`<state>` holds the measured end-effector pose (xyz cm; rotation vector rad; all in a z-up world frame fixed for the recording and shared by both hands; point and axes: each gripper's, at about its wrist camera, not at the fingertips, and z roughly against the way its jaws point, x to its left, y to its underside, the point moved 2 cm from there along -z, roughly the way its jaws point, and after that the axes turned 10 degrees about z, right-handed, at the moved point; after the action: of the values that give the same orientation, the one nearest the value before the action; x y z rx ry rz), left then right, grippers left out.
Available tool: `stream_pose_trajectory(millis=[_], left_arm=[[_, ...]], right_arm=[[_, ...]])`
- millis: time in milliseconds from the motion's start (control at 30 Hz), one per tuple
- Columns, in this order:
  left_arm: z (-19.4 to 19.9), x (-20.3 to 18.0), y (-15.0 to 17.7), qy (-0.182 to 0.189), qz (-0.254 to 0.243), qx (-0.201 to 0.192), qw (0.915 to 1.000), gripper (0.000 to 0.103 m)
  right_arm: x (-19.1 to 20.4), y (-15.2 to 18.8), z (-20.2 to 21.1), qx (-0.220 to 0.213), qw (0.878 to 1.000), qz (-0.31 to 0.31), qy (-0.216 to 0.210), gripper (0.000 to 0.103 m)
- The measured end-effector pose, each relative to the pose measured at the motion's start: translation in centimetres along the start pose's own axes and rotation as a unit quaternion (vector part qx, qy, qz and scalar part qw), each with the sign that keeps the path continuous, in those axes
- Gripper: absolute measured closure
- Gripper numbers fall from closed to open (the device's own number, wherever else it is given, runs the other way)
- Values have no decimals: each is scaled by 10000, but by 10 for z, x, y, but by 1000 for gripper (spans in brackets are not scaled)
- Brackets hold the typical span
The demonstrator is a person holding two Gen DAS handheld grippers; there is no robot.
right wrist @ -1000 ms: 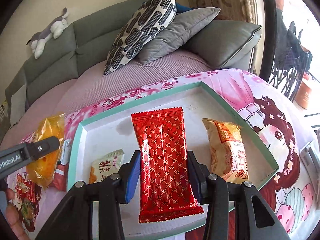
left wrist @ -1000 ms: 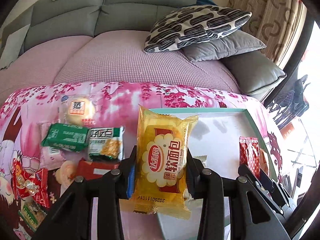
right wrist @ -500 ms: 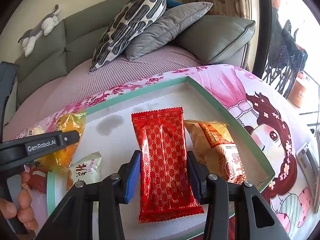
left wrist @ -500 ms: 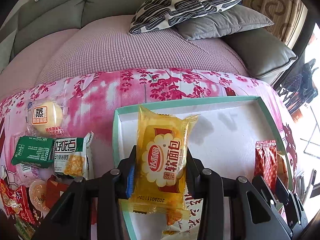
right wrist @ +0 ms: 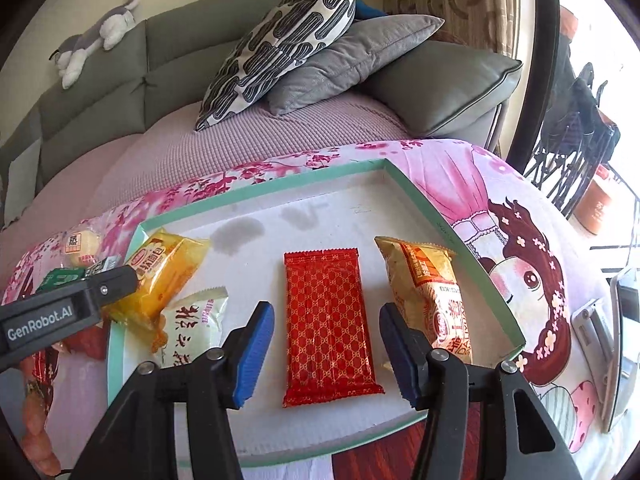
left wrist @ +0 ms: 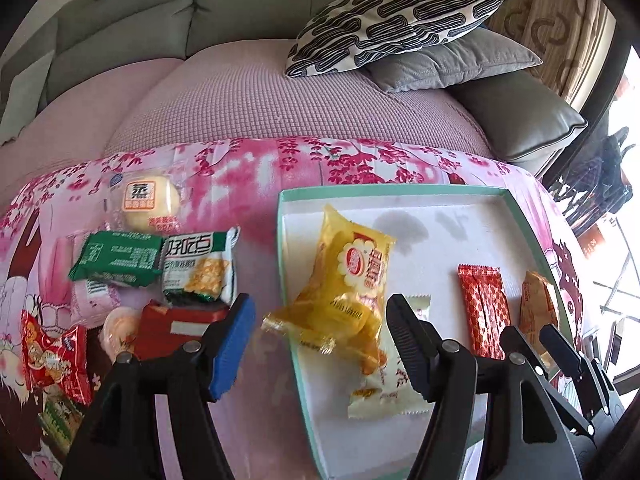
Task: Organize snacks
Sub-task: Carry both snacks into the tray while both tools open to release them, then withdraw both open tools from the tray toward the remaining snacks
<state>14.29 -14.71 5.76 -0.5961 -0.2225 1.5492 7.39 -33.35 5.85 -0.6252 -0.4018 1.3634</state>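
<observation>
While both grippers' jaws are opening, crinkly yellow packet [left wrist: 344,292] and flat red packet [right wrist: 328,320] lie unpinched.

In my tray [right wrist: 424,208]: four packets — one yellow bread packet [left wrist: 352,280], one white packet [right wrist: 196,320], one red wrapper [right wrist: 326,316], one orange-tan bag [right wrist: 432,292]. Left of tray on cloth: one round cake [left wrist: 146,202], one green packet [left wrist: 114,260], one green-white cracker pack [left wrist: 200,272], several more in blurred heap, uncountable. Two cushions: one patterned cushion [right wrist: 280,44], one grey cushion [right wrist: 352,56]. One plush toy [right wrist: 94,38].
</observation>
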Motion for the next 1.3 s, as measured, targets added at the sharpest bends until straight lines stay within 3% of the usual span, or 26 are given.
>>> stream_pose_trajectory(millis=[300,633,667,767,800,1033,1300], left_arm=[[19,48,37,-329,330,90,9989,34],[22,69,43,-332,634,-126,9974,34],[21,70,44,-330,607,-128,9975,33],[18,70,46,-415,534,-163,9976,9],[18,71,46,-453,520,-221,9974,6],[22,87,47,-520,756,-416,9949,2],[34,99,46,-325,860,-777,9927,2]], right_arm=[[4,18,12,378,9992,-53,-73,44],[13,23,11,479,9988,51,-50,43],[14,24,10,480,9988,49,-66,36],[17,26,8,459,9989,71,-84,2],[18,26,8,434,9990,103,-41,0],[23,26,13,249,9995,167,15,0],[28,25,17,-14,9998,99,-195,0]])
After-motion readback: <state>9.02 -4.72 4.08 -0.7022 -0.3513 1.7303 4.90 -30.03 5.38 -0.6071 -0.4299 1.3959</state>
